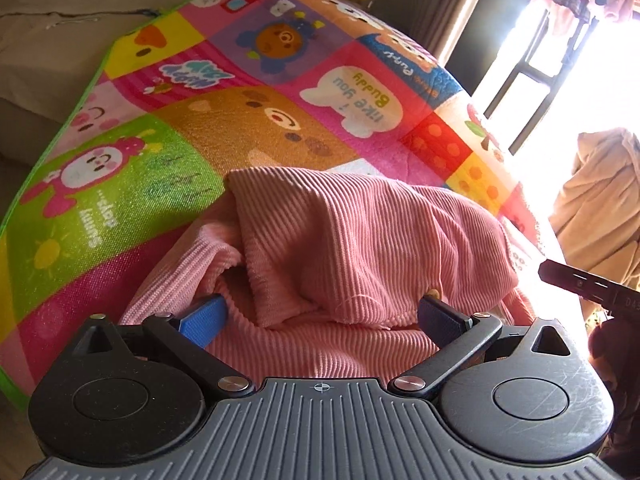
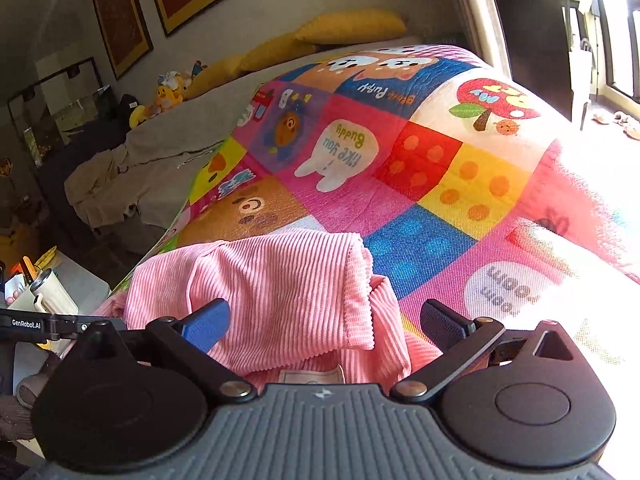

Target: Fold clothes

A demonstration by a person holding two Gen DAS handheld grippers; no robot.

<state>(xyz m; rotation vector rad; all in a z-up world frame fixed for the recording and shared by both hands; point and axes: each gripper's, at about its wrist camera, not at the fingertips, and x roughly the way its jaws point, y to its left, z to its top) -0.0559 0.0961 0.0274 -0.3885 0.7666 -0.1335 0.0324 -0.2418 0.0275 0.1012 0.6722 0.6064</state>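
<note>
A pink ribbed garment (image 1: 340, 248) lies bunched and partly folded on a colourful cartoon play mat (image 1: 240, 92). My left gripper (image 1: 320, 316) is open, its fingers spread on either side of the garment's near folds. In the right wrist view the same pink garment (image 2: 272, 300) lies on the mat (image 2: 440, 168), with a label showing at its near edge. My right gripper (image 2: 324, 320) is open, its blue-padded finger (image 2: 208, 324) resting over the cloth. The right gripper's tip also shows in the left wrist view (image 1: 576, 284).
The mat covers a bed with a beige sheet (image 2: 160, 152) and yellow pillows (image 2: 352, 26). A beige cloth (image 1: 600, 208) hangs at the right near a bright window. A bedside table with a white container (image 2: 44, 296) stands at the left.
</note>
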